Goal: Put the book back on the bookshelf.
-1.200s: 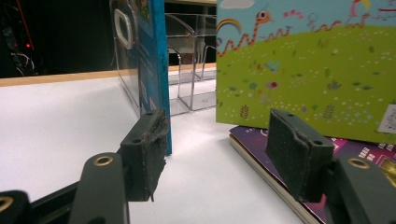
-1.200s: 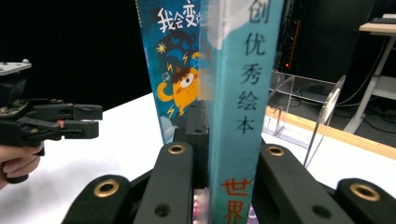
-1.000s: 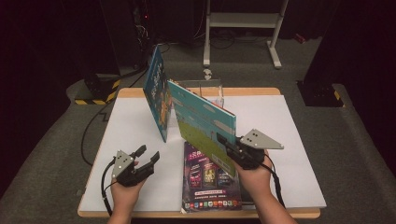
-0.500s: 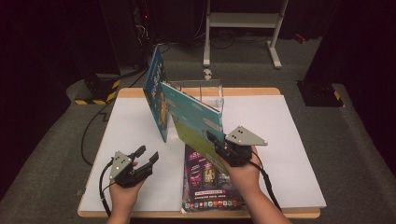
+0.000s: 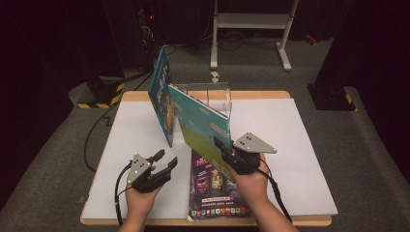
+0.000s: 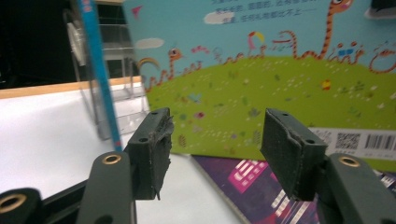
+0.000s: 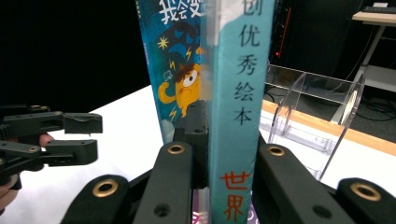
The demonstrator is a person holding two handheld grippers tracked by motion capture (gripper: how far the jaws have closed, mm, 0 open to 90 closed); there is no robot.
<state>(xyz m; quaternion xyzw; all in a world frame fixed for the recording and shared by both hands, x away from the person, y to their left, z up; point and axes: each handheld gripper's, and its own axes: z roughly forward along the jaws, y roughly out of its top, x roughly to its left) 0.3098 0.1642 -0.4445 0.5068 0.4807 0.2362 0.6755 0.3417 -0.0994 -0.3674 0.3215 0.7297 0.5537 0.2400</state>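
Book lifted, heading for the stand

Our right tongs (image 5: pixel 223 147) clench the green book (image 5: pixel 203 126) spine-up, its long axis aimed far-left at the clear stand (image 5: pixel 218 94); left tongs (image 5: pixel 163 162), closing empty, wait near-left.

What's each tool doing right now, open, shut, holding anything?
Left tool: open, empty, jaws just closing a little.
Right tool: shut on the teal picture book.

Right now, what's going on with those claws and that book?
Right gripper shut on the green-and-blue picture book, held tilted. Left gripper empty, jaws just closing. Upright blue book and clear rack close ahead.
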